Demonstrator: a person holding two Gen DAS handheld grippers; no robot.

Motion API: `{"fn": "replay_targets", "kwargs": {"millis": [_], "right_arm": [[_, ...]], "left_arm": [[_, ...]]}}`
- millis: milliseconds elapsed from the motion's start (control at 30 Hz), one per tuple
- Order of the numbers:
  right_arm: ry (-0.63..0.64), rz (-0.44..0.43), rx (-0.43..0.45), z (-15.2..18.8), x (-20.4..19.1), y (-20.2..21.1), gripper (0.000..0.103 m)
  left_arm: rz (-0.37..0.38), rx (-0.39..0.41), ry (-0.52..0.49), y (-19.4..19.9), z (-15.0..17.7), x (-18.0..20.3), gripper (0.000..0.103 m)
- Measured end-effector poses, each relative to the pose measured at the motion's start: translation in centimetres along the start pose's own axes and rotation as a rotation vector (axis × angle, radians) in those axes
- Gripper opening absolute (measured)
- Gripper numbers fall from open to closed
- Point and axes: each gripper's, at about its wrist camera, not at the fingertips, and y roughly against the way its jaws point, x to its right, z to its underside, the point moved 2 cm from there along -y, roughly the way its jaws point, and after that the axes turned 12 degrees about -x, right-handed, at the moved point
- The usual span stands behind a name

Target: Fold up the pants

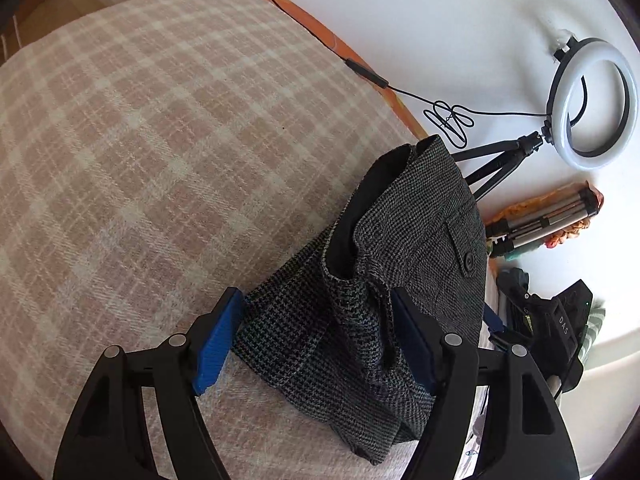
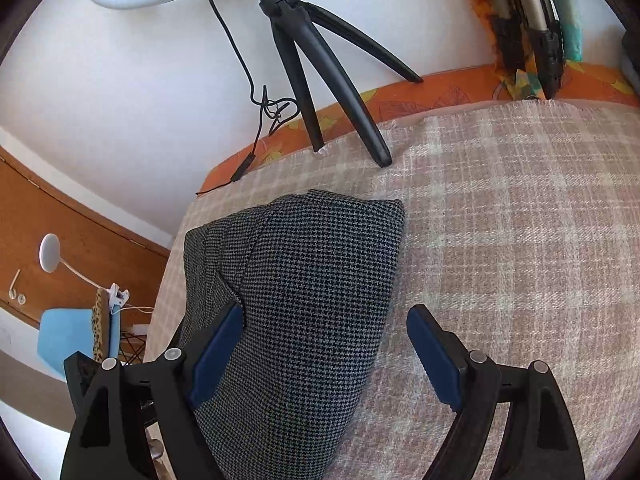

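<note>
Grey houndstooth pants (image 1: pixel 408 256) lie folded in a thick stack on a pink checked blanket (image 1: pixel 160 140), waistband and a buttoned back pocket towards the wall. My left gripper (image 1: pixel 316 340) is open, its blue pads either side of the stack's near end, not closed on it. In the right wrist view the pants (image 2: pixel 304 300) lie as a folded bundle between my right gripper's (image 2: pixel 324 344) open fingers. The left pad (image 2: pixel 218 354) touches the cloth, the right pad (image 2: pixel 434 356) is apart from it.
A ring light (image 1: pixel 592 100) on a small black tripod (image 2: pixel 316 64) stands at the blanket's (image 2: pixel 520 220) far edge by the white wall, its cable (image 1: pixel 448 118) trailing. A folded metal tripod (image 1: pixel 548 220) lies beside it. A wooden door and blue chair (image 2: pixel 76 332) are at the left.
</note>
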Motion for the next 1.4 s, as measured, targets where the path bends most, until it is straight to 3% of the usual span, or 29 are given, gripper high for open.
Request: {"fn": "replay_targets", "kwargs": {"millis": [233,367,467,533,633,700,900,1133,1400], "right_arm": [[-0.048,-0.054,-0.007,-1.1,1.6,-2.1,0.085],[-0.035,-0.072,0.014,-1.5,1.6,-2.7,0.086],[-0.005,-0.082,0.018,-2.0,1.2,-3.3,0.086],[0.010,-0.092,0.023,-2.1,0.9,-3.6,0.083],[0.012,-0.108,0.025,-2.2,0.6,-4.0,0.080],[0.018,-0.091,0.035,-2.2,0.2,-4.2,0.069],[0.047,-0.022,0.063,-1.7,-1.2,-3.7,0.038],[0.145,0.083,0.120,-0.8,-4.5,-1.7,0.027],[0.278,0.144,0.175,0.8,-9.0,0.6,0.023]], "left_arm": [[-0.024,0.036,-0.041,-0.6,-0.2,0.1,0.074],[-0.091,0.058,-0.105,-1.2,0.0,1.0,0.074],[-0.090,0.075,-0.126,-1.4,0.0,1.1,0.074],[-0.083,0.089,-0.132,-1.5,0.0,1.1,0.070],[-0.105,0.107,-0.149,-1.8,-0.1,1.1,0.053],[-0.092,0.107,-0.145,-2.1,-0.2,1.2,0.040],[-0.122,0.128,-0.191,-1.6,-0.2,2.5,0.024],[-0.215,0.201,-0.322,-0.4,1.0,4.6,0.017],[-0.246,0.275,-0.448,1.3,2.5,7.0,0.008]]}}
